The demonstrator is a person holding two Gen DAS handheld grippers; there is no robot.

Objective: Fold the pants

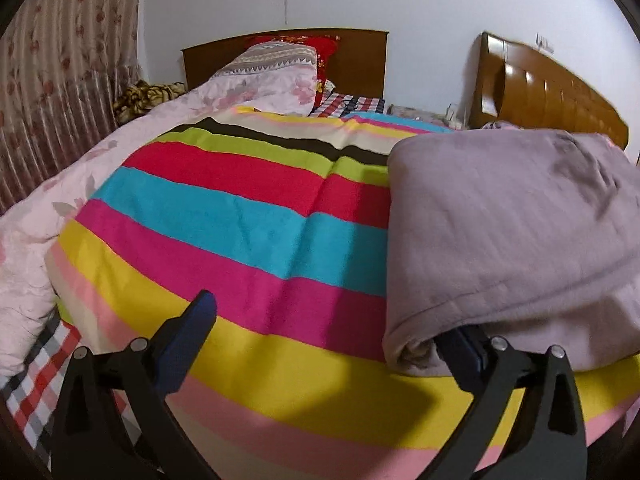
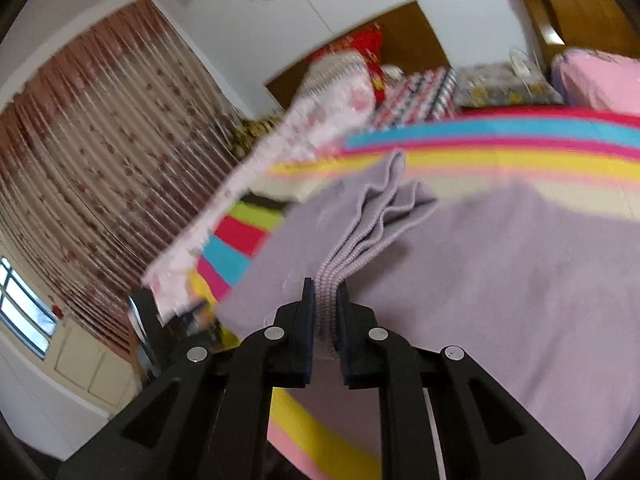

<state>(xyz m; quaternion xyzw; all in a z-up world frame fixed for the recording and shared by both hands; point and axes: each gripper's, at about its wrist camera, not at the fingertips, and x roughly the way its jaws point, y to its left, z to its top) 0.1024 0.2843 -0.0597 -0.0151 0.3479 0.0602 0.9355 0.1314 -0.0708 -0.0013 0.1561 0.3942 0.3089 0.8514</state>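
Note:
Lilac pants lie folded on the right side of a bed covered by a striped sheet. My left gripper stands wide open at the pants' near left corner. Its right finger is partly hidden under the fold, and its left finger hangs over the sheet. In the right wrist view the pants spread across the bed. My right gripper is shut on their bunched ribbed edge, which is lifted off the layer below.
A pink floral quilt is heaped along the left of the bed, with pillows at a dark headboard. A second wooden headboard stands at the right. A flowered curtain covers the left wall beside a window.

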